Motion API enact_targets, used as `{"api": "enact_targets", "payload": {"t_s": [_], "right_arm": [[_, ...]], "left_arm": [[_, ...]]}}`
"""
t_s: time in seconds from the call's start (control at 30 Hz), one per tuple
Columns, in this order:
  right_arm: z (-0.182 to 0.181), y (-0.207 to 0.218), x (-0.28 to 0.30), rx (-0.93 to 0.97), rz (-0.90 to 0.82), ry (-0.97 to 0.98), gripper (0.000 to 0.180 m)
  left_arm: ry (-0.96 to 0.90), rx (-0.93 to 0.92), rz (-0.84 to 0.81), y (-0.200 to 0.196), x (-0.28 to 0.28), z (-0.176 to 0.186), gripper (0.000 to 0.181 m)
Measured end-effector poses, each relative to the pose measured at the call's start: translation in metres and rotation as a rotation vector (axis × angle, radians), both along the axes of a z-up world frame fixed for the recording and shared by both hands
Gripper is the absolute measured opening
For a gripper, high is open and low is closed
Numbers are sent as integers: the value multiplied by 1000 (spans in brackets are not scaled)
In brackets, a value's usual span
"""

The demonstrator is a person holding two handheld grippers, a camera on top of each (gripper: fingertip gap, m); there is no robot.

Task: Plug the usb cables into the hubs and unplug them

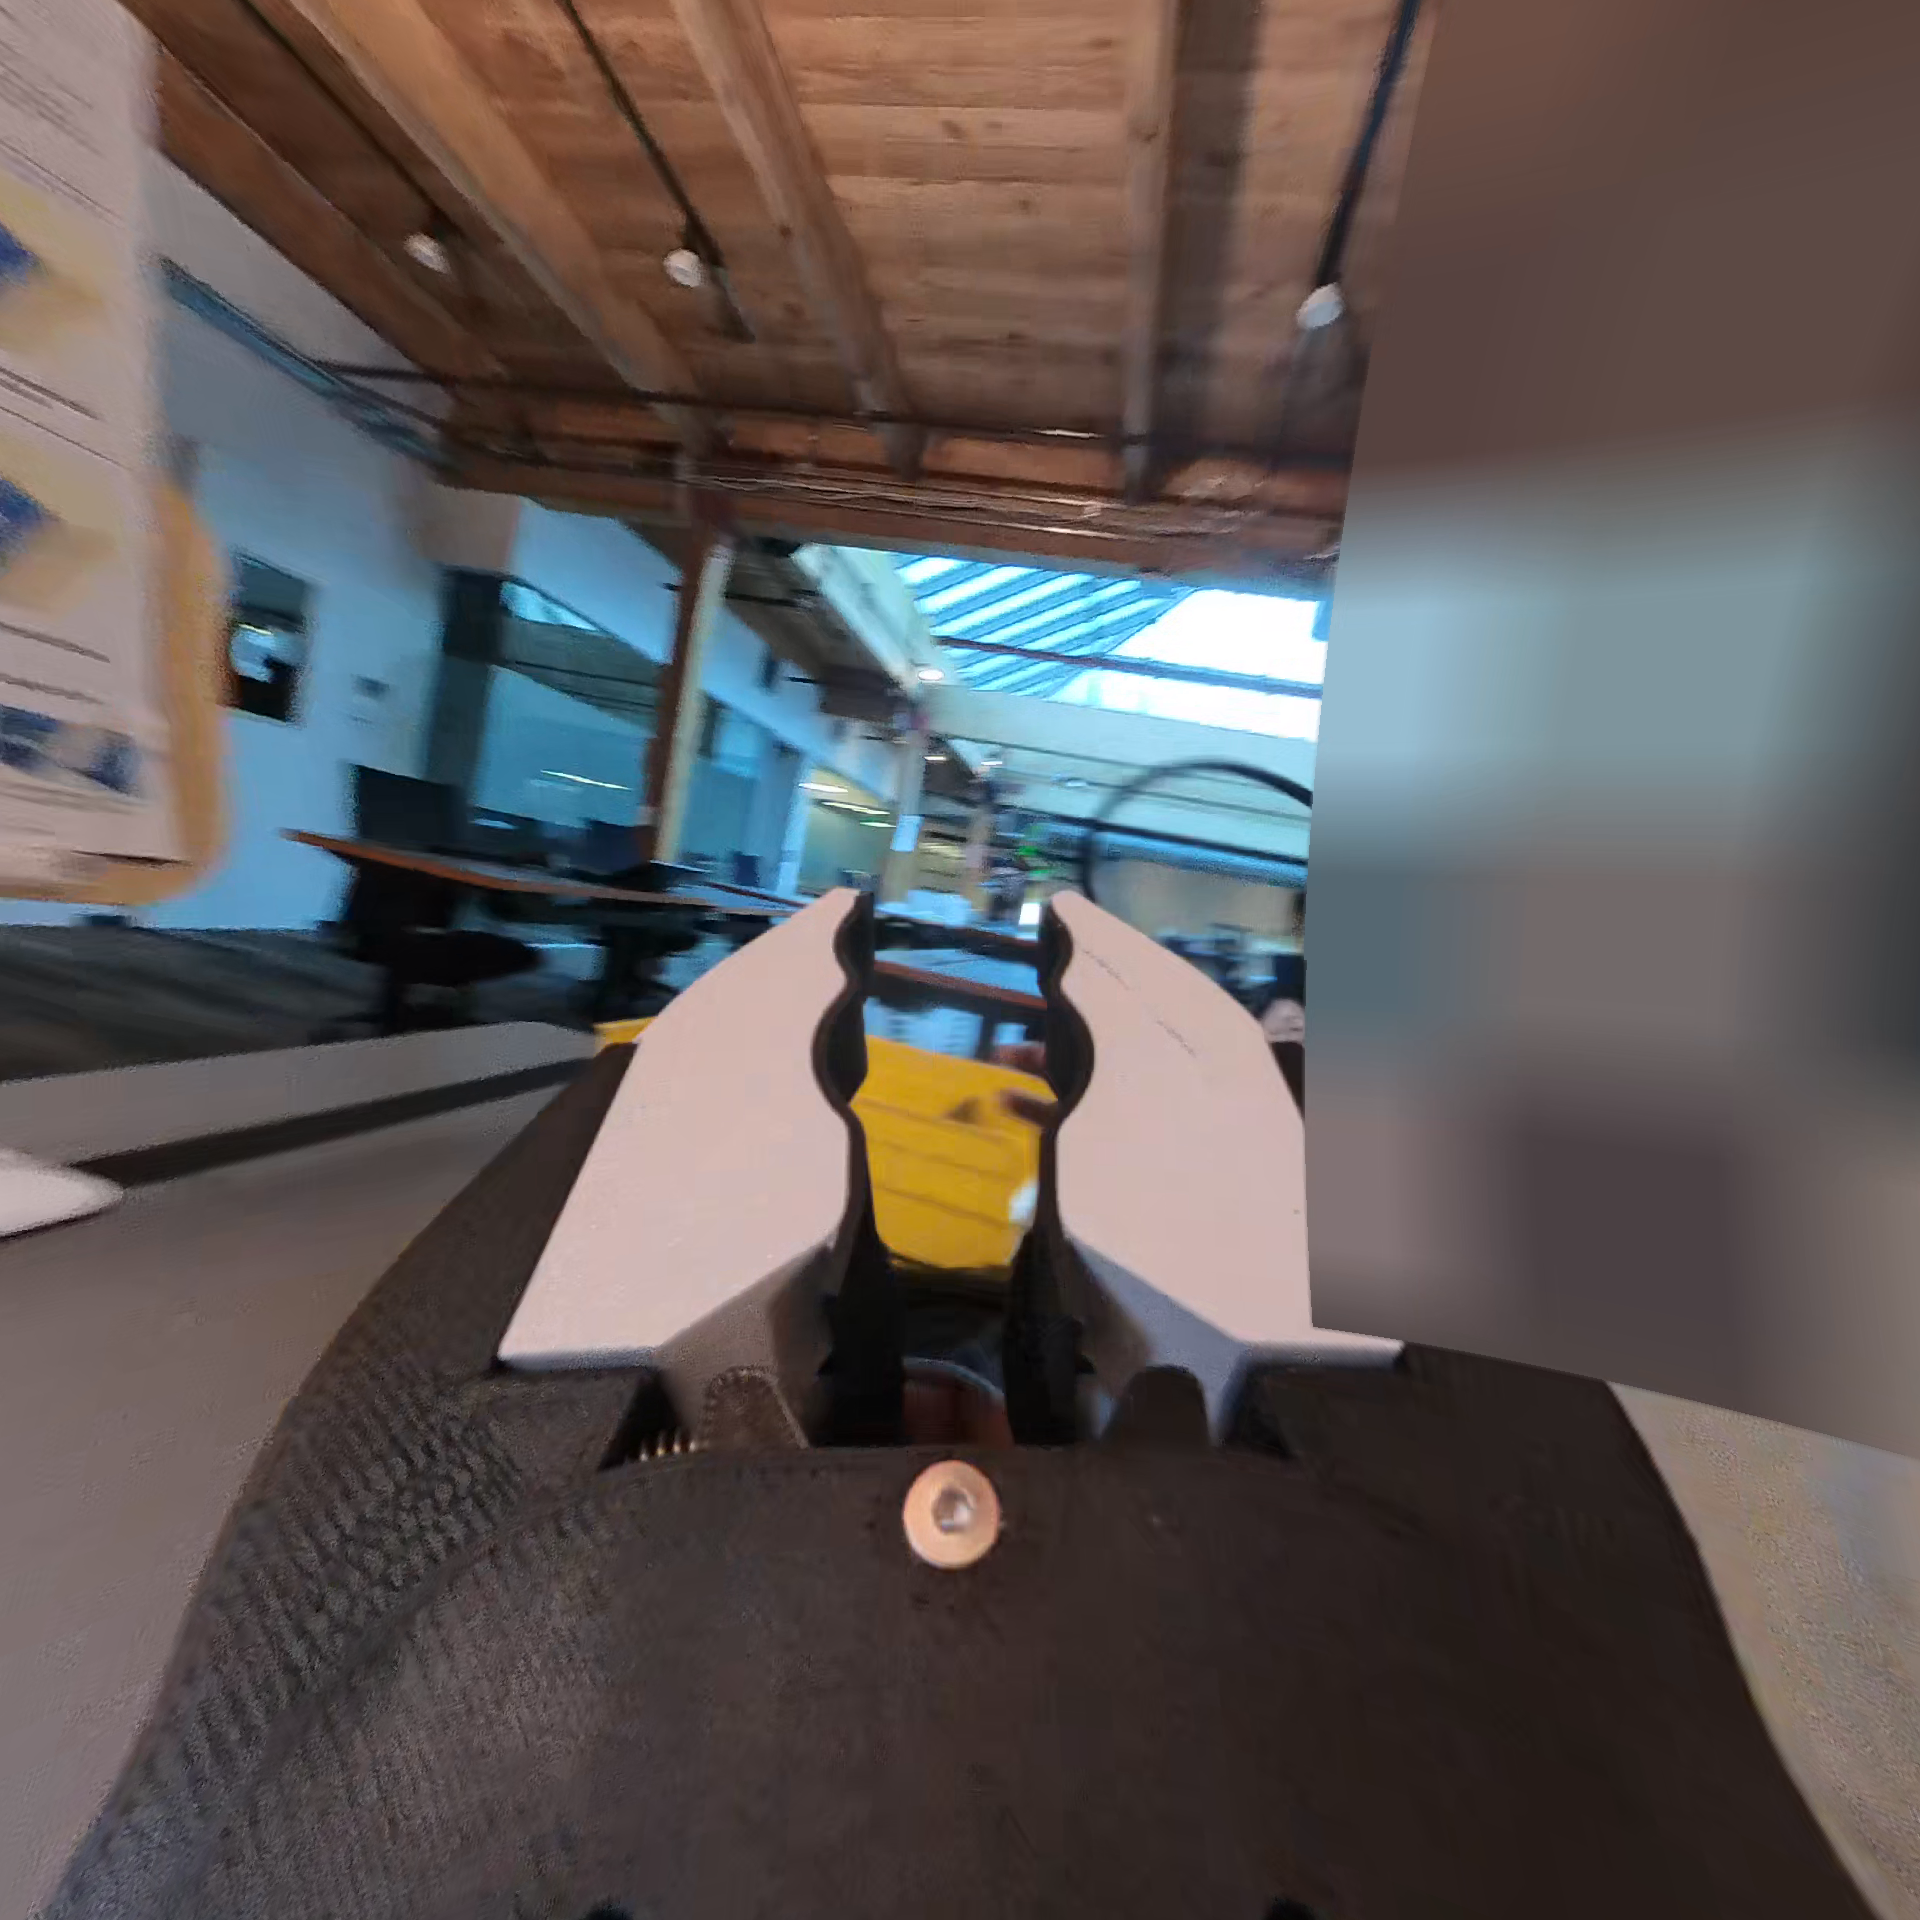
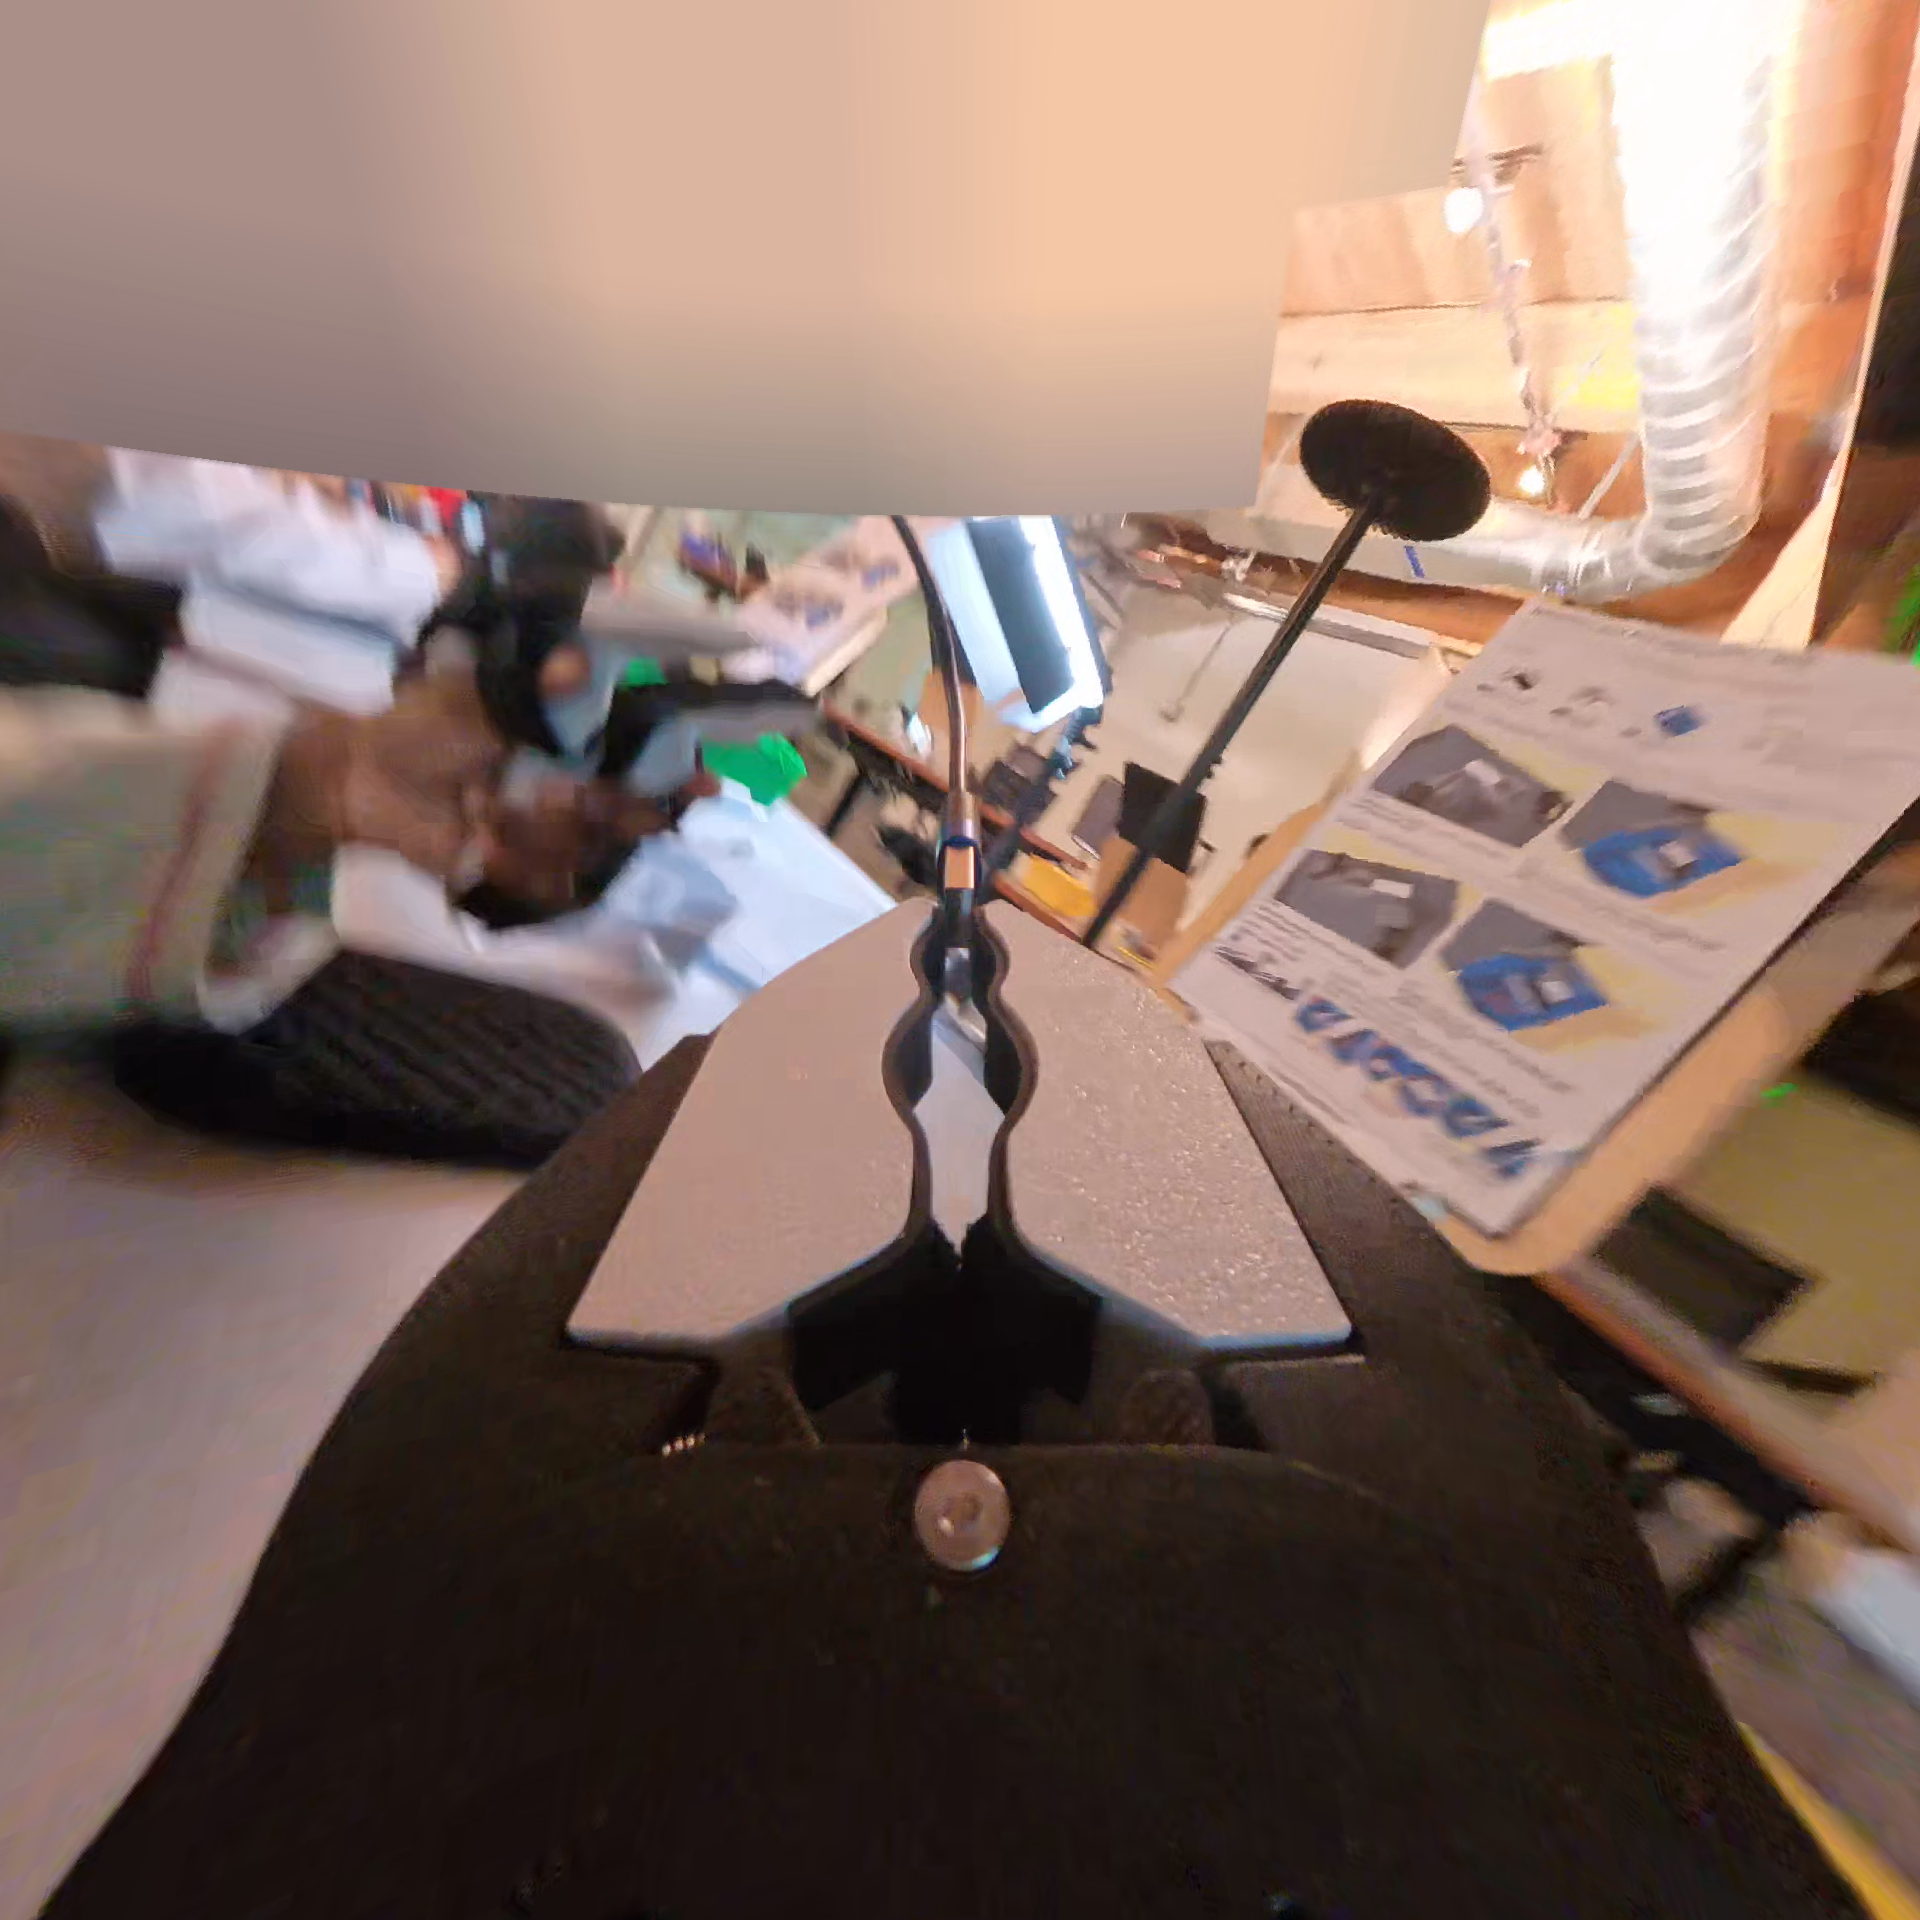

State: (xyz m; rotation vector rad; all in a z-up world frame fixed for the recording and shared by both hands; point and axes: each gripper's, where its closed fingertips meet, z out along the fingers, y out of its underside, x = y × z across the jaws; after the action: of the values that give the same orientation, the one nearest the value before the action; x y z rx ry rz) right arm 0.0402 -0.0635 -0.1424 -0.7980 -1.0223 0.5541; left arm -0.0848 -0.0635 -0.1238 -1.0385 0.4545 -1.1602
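Note:
My right gripper is shut on the plug end of a USB cable. The plug has a metal sleeve with an orange band and sticks out past the fingertips. Its dark cord arcs up and back until a blurred patch hides it. My left gripper is open and empty, held low over the grey table, pointing out at the room. A black cable loop shows beyond its right finger. I see no hub in either view.
A cardboard box with a printed sheet stands close on the left in the left wrist view and close on the right in the right wrist view. A yellow bin lies ahead of the left gripper. A person's arm and a black ribbed body are at left. A thin black stand rises behind.

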Motion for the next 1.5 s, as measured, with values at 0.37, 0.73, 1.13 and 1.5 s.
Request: {"api": "enact_targets", "payload": {"t_s": [0.37, 0.73, 1.13, 1.5], "right_arm": [[-54, -28, -29, 434, -86, -638, 4], [-72, -55, -59, 475, 36, -775, 4], [-21, -60, -52, 232, 147, -340, 33], [-56, -49, -18, -59, 236, -489, 55]], "left_arm": [[657, 174, 143, -17, 18, -47, 87], [784, 167, -352, -70, 88, -101, 36], [367, 215, -327, -52, 69, -60, 15], [575, 287, -59, -32, 55, -62, 15]]}}
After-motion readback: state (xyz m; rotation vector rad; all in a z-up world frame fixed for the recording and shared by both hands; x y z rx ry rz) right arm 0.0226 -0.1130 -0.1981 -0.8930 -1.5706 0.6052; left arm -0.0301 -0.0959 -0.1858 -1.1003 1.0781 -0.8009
